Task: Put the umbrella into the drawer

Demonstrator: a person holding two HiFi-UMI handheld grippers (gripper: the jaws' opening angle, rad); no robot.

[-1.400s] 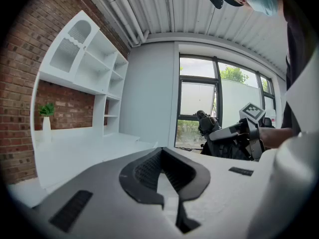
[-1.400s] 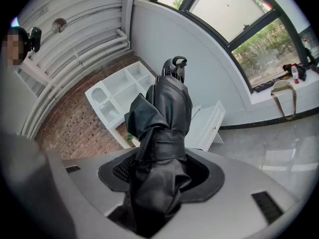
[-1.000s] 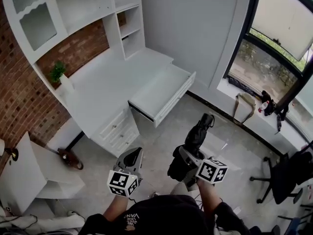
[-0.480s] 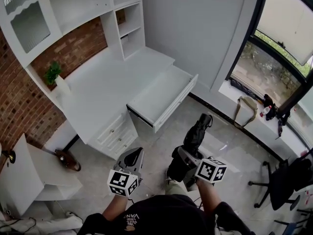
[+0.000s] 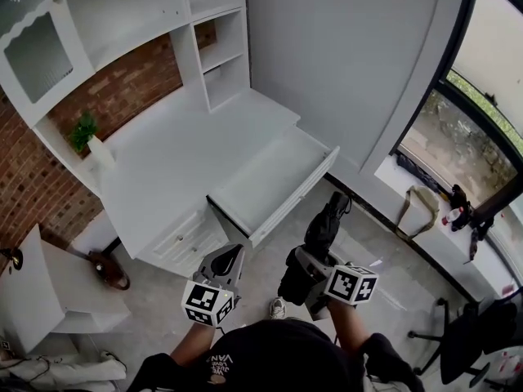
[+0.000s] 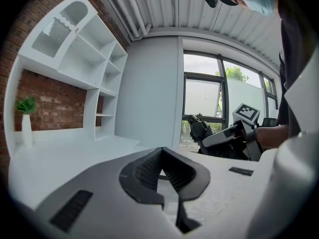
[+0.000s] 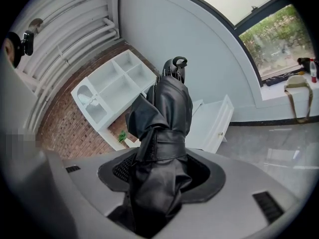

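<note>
Head view: my right gripper (image 5: 305, 262) pinches the folded black fabric umbrella (image 5: 322, 232), over the floor, near the open white wooden drawer (image 5: 263, 184). Left gripper view: my left gripper (image 6: 160, 156) is pressed together, empty. Right gripper view: umbrella fills the jaws, handle end away from me.

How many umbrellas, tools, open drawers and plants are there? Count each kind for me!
Umbrellas: 1, the black umbrella, held by the right tool
Tools: 2, the left tool and the right tool
Open drawers: 1, the white drawer under the desk
Plants: 1, the green plant on the desk
Total: 5
</note>
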